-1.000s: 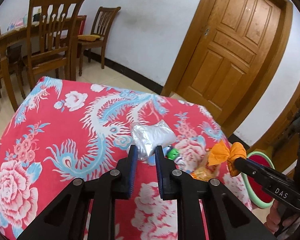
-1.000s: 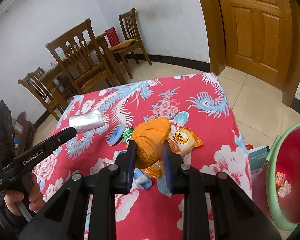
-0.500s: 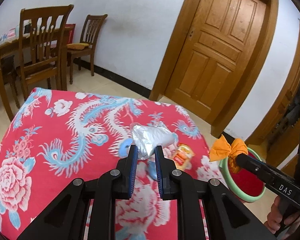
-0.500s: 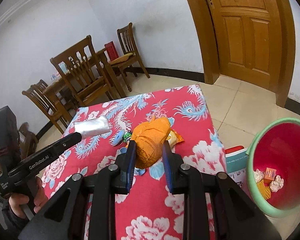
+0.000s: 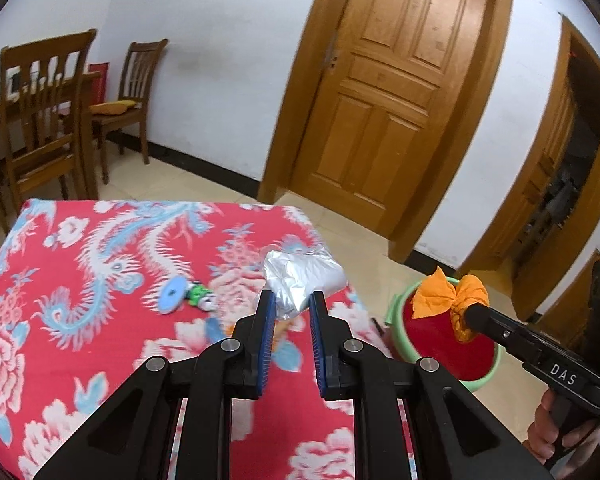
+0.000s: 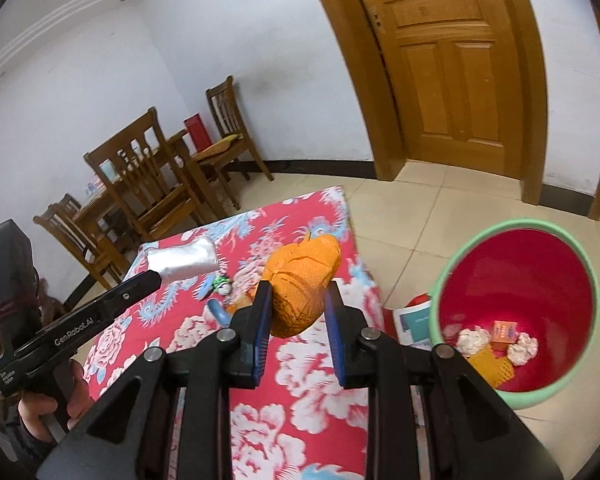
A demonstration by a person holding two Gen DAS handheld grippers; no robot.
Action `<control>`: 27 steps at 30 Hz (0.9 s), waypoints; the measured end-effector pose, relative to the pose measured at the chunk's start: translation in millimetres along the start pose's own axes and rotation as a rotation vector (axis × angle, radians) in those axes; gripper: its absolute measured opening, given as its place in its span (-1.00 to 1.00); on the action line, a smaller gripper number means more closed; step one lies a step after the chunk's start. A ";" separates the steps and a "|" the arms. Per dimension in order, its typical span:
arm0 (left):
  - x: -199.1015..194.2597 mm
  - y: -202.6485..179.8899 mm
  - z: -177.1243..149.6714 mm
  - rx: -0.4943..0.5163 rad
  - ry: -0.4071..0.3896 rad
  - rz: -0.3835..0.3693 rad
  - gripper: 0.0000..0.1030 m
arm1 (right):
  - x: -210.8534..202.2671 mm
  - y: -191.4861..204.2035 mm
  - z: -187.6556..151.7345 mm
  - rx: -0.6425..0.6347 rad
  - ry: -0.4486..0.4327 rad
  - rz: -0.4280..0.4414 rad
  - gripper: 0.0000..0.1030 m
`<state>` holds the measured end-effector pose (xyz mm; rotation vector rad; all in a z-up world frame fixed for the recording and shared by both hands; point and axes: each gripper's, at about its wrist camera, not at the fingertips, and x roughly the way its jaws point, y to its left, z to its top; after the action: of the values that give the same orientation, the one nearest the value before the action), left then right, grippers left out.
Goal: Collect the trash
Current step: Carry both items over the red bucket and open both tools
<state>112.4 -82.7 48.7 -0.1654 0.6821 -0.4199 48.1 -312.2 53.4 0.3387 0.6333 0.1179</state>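
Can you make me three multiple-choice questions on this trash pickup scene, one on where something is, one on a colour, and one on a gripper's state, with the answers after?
1. Where is the waste bin?
A. On the floor beside the table
B. On the table
C. On a chair

2. What colour is the inside of the bin?
A. Blue
B. Red
C. White

3. What is the left gripper doing?
A. Hanging open and empty
B. Gripping a silver foil wrapper
C. Gripping a blue disc

Answers:
1. A, since the bin stands on the floor tiles just off the edge of the red floral tablecloth.
2. B, as its inner wall is red under a green rim.
3. B, because the silver foil wrapper sits pinched between its blue pads, while the blue disc lies on the cloth.
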 end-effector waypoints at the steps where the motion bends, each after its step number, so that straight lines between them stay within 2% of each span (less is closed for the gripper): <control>1: 1.0 -4.7 -0.1 0.005 0.002 -0.006 -0.67 | -3.3 -4.5 -0.6 0.006 -0.004 -0.007 -0.45; 17: 41.2 -95.2 -20.3 0.128 0.099 -0.110 -0.67 | -36.2 -82.3 -15.0 0.112 -0.020 -0.142 -0.45; 27: 80.5 -143.2 -37.8 0.205 0.181 -0.151 -0.67 | -39.7 -131.0 -25.7 0.183 -0.004 -0.220 -0.45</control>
<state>98.2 -247.1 13.9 0.0157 0.8020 -0.6518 1.6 -436.4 11.1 0.4428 0.6749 -0.1516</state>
